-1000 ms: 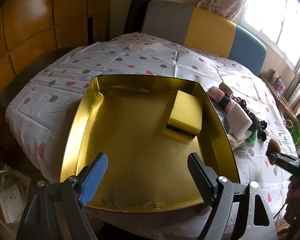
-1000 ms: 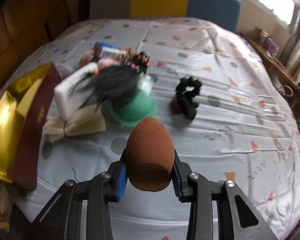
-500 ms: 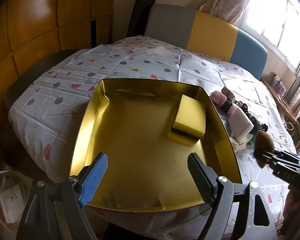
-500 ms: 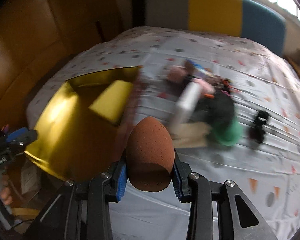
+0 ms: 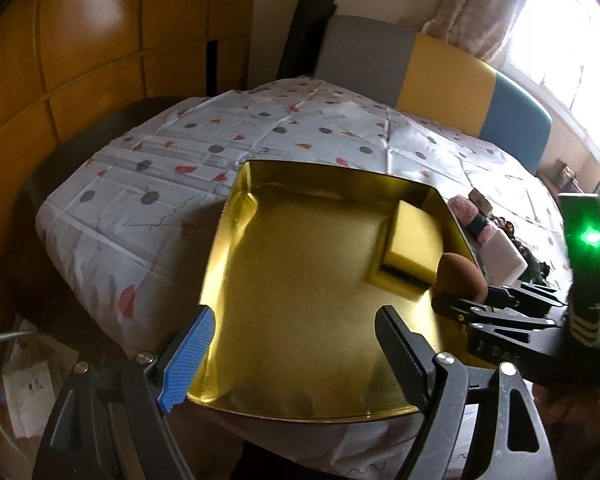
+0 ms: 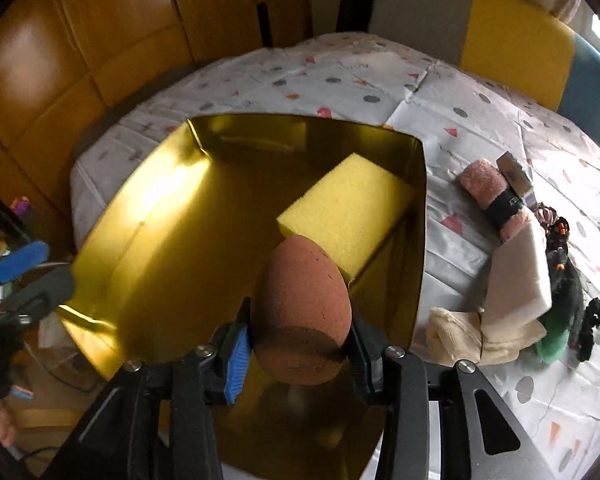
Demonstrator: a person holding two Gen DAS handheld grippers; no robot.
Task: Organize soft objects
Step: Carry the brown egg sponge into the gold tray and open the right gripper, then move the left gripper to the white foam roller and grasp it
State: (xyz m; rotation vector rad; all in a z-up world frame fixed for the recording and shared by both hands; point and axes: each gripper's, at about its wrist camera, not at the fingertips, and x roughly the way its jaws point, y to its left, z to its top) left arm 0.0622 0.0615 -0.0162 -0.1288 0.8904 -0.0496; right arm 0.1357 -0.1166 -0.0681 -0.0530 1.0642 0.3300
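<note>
**A lived-in room at home**

This was a home, likely a dining or sitting corner. A round table (image 5: 188, 184) wore a spotted cloth (image 6: 472, 128). Behind its far edge stood a padded bench back (image 5: 444, 64) in grey, yellow and blue. Tan quilted panels (image 5: 92, 40) lined the wall, and curtains (image 5: 480, 12) framed a bright window (image 5: 572, 52).

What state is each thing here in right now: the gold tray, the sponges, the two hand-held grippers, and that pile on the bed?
Gold tray: open-topped, on the bed, holding one sponge.
Yellow sponge: lying flat in the tray's far right corner.
Brown egg sponge: between the right jaws, above the tray.
Right hand-held gripper: jaws opening around the egg sponge.
Left hand-held gripper: open, empty, at the tray's near edge.
Pile: unsorted, on the bed outside the tray.
</note>
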